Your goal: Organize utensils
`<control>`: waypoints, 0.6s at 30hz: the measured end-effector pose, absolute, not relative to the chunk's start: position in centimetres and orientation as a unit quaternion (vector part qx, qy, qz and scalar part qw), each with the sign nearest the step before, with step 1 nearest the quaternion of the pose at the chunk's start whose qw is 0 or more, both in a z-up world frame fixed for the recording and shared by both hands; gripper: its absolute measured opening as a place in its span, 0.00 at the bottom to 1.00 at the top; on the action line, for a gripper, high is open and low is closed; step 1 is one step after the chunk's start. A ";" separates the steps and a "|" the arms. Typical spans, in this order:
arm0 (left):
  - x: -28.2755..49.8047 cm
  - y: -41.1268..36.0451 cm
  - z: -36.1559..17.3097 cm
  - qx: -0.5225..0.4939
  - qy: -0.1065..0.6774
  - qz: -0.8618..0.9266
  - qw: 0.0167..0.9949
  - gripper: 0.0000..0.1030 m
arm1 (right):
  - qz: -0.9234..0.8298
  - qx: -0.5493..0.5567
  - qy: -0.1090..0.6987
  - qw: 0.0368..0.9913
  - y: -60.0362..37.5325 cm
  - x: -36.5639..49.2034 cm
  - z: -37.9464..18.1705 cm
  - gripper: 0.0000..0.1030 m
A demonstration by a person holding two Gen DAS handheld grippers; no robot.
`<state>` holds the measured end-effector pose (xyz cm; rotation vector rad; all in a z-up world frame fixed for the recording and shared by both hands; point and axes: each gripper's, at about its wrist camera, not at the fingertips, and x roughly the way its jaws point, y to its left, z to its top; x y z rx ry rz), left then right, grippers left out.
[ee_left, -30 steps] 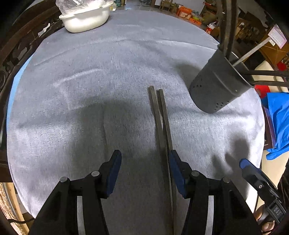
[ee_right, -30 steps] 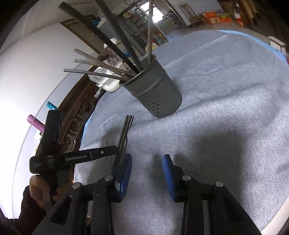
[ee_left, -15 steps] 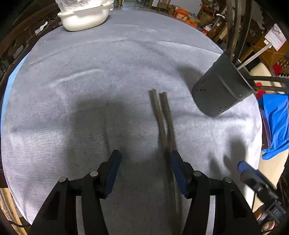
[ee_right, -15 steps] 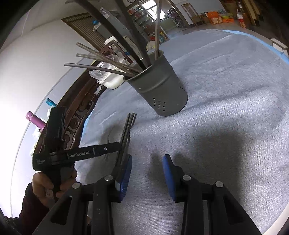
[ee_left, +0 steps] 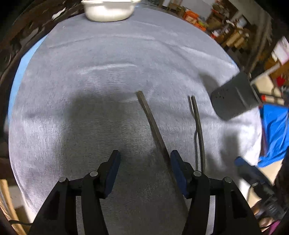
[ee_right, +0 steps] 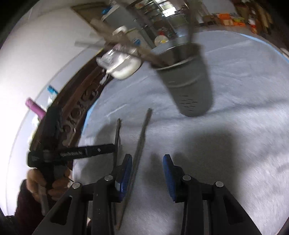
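Currently both tongs stand parted with nothing clamped. The left tongs are at a medium gap and the right tongs somewhat narrower.

Task things: two dark sticks, chopsticks by the look, lie apart on the grey-clothed desk. The first stick runs along the inner face of the left tongs' right-hand pad, not squeezed. The second stick lies just inside the right tongs' left-hand pad, also loose. Whether either is a stacked pair I cannot tell; both views are blurred.

Risks, as judged:
- Each stick sits at one side of the gap, not centred. Closing from here could roll it or pinch it at the pad edge, so it slips or pivots on lifting.
- The tongs work close together and could collide or knock the other's stick.
- The holder is crowded, so a stick put in could catch on the leaning utensils or tip it.

Containers:
- The grey perforated holder stands beyond the sticks, with several long utensils leaning out.
- The white tub at the far rim holds what looks like a clear plastic bag.
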<state>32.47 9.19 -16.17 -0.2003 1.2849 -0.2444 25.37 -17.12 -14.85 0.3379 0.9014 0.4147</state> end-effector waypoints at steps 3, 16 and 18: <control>32.3 10.5 -15.9 -0.120 0.599 -0.115 0.784 0.54 | 0.191 0.132 0.442 0.866 -14.7 27.0 -14.7 0.38; 29.7 12.6 -14.0 -0.152 0.589 -0.096 0.788 0.46 | 0.131 0.086 0.501 0.851 -10.7 31.9 -17.4 0.10; 30.2 11.8 -14.0 -0.146 0.595 -0.100 0.784 0.39 | 0.128 0.074 0.501 0.853 -10.9 31.7 -17.3 0.09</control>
